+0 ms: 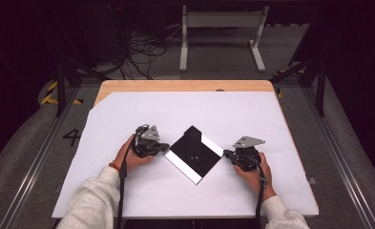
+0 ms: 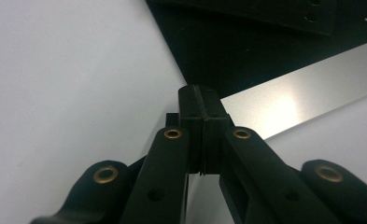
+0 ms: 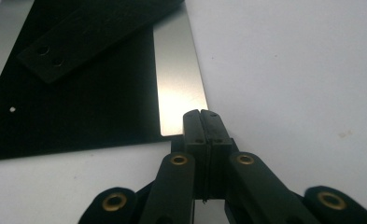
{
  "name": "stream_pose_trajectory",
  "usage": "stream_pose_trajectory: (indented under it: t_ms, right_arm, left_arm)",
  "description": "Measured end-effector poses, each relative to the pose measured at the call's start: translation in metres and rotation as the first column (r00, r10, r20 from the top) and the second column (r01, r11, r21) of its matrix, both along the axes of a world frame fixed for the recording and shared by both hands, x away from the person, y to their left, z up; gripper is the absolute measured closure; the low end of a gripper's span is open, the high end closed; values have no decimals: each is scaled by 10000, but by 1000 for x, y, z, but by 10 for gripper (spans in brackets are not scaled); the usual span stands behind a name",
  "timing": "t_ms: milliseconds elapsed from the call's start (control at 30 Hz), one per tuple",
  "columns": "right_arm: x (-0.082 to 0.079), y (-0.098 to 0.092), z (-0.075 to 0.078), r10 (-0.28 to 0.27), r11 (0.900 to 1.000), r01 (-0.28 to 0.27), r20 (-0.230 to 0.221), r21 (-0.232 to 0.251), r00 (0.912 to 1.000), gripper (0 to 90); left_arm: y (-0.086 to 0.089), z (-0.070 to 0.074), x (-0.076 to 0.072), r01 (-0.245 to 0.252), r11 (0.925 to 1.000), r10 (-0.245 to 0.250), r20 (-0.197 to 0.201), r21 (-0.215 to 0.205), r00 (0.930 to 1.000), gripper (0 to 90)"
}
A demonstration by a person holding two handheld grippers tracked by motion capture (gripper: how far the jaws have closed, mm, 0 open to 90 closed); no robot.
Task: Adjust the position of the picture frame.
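A square black plate (image 1: 194,155) lies turned like a diamond on the white sheet (image 1: 128,191). Silvery strips (image 1: 212,145) run along two of its edges, and a short black bar (image 1: 191,138) with holes rests on top. My left gripper (image 1: 166,149) is shut with nothing between its pads, its tips at the plate's left corner. In the left gripper view the closed tips (image 2: 201,91) sit where the black plate (image 2: 228,60) meets a silvery strip (image 2: 302,93). My right gripper (image 1: 225,153) is shut and empty at the right corner. Its tips (image 3: 201,114) meet the end of the strip (image 3: 176,79).
The white sheet covers most of a wooden table (image 1: 185,86). Beyond the far edge are a floor with cables (image 1: 144,50) and a white frame (image 1: 221,33). Metal rails (image 1: 328,138) run along both sides of the table.
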State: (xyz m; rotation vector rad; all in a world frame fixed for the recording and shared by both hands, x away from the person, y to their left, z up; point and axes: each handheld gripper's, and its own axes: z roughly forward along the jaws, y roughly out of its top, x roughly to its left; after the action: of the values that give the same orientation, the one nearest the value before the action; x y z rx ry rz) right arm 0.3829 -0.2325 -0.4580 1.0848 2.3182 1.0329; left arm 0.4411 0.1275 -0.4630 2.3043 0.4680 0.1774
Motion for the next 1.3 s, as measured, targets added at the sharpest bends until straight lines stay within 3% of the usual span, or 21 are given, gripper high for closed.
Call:
stream_pose_trajectory:
  t_ms: [167,333,700,933,1100,1200,1300]
  right_arm:
    - [5,2,0,-4,9999,5,74,-141,10000,900]
    - [13,1,0,-36,9999,37,-96,129,9999,900]
    - [29,6,0,-88,9997,92,-157,218,9998,900]
    - [38,12,1,-146,9999,147,-169,87,9998,900]
    - [43,20,2,-194,9995,195,13,-251,9998,900]
    - [46,19,1,-261,9996,261,-92,65,9996,900]
    - [45,20,1,-363,9993,363,-76,-14,9993,900]
  left_arm:
    - [-1,2,-11,161,9997,-161,16,197,9999,900]
    - [-2,3,-23,265,9986,-271,125,456,9996,900]
    - [-3,3,-42,730,9968,-725,-156,336,9972,900]
    - [-10,4,-54,1038,9930,-1040,19,564,9946,900]
    - [-11,3,-59,1056,9935,-1058,30,419,9944,900]
    - [-10,2,-58,1045,9941,-1043,-70,282,9945,900]
    - [-8,0,-56,937,9956,-937,-353,-23,9950,900]
